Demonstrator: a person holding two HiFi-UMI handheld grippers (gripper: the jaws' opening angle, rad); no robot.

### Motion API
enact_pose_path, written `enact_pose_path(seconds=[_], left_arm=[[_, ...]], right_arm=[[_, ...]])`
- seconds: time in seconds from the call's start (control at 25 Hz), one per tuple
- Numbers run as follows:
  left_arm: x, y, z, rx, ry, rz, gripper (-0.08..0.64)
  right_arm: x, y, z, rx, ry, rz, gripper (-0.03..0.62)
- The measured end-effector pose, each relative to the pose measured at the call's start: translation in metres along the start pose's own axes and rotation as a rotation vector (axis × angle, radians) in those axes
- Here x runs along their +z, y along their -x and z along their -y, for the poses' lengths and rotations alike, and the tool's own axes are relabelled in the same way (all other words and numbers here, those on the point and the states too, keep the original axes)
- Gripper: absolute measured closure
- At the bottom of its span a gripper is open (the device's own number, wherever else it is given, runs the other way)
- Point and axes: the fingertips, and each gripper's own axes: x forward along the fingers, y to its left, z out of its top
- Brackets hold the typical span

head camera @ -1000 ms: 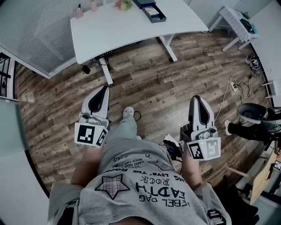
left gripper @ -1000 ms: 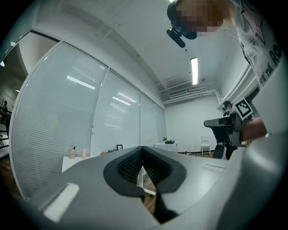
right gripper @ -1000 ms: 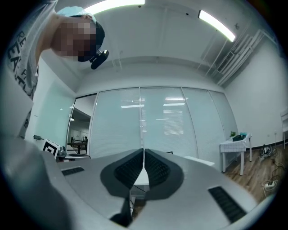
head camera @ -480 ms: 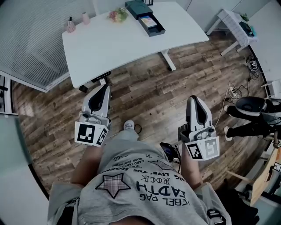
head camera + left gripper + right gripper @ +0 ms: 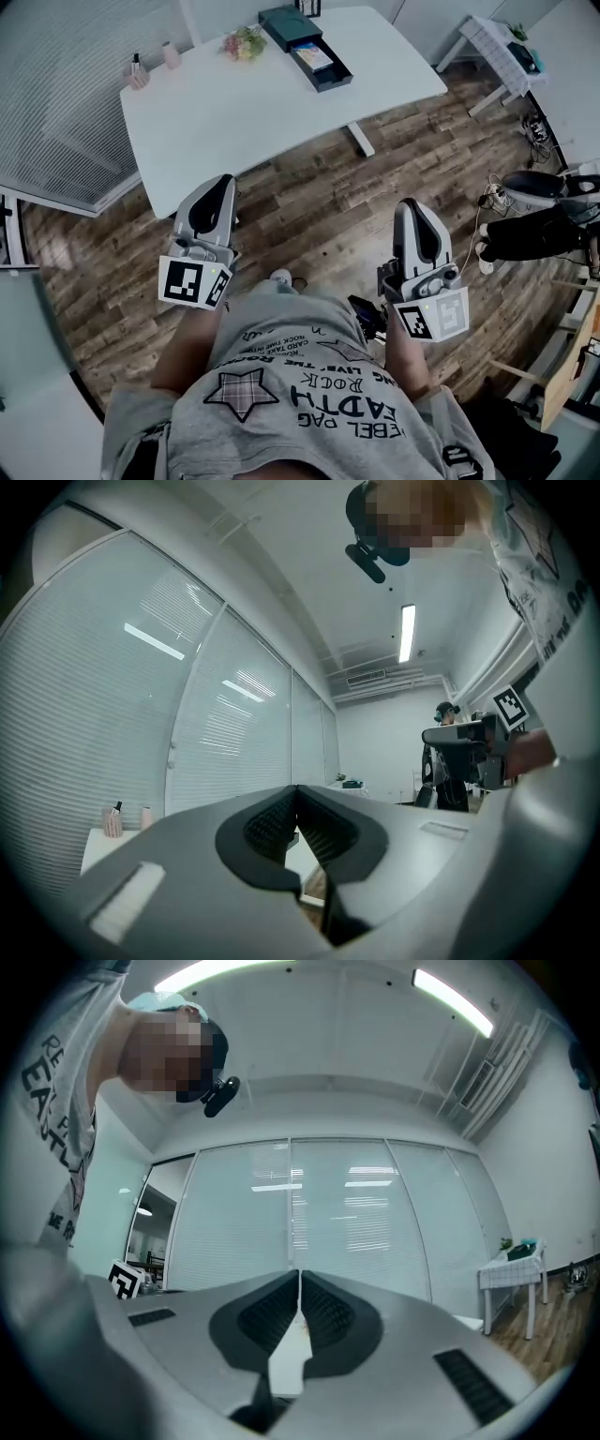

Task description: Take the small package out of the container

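Note:
A dark container (image 5: pixel 307 42) with an open drawer (image 5: pixel 322 66) sits near the far edge of a white table (image 5: pixel 244 103); something colourful lies in the drawer, too small to tell. My left gripper (image 5: pixel 214 185) is shut and empty, its tip just at the table's near edge. My right gripper (image 5: pixel 410 208) is shut and empty too, held over the wooden floor short of the table. In the left gripper view (image 5: pixel 298 794) and the right gripper view (image 5: pixel 300 1279) the jaws meet with nothing between them.
A small flower bunch (image 5: pixel 241 43) and two small bottles (image 5: pixel 152 66) stand on the table's far side. A white side table (image 5: pixel 503 45) stands at the right. Another person (image 5: pixel 539 220) and cables (image 5: pixel 492 197) are on the floor at the right. Blinds cover the left wall.
Both grippers have moved forward towards the table, still shut. The table and container now lie nearer and lower in the head view. The person at the right has shifted.

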Motion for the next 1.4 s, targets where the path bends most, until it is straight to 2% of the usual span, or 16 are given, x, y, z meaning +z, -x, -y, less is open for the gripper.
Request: enact_pose_path(seconds=[0.36, 0.84, 1.16, 1.4], left_arm=[[-0.015, -0.017, -0.004, 0.002, 0.013, -0.036, 0.551], [-0.021, -0.08, -0.022, 0.083, 0.002, -0.06, 0.551], [-0.021, -0.137, -0.025, 0.16, -0.014, -0.051, 0.551], [-0.02, -0.161, -0.032, 0.268, -0.028, -0.039, 0.551]], right_arm=[[-0.022, -0.016, 0.019, -0.009, -0.044, -0.04, 0.575], [-0.034, -0.094, 0.072, 0.123, -0.072, -0.054, 0.575], [-0.032, -0.14, 0.135, 0.197, -0.059, -0.043, 0.575], [-0.032, -0.173, 0.172, 0.275, -0.063, -0.03, 0.575]])
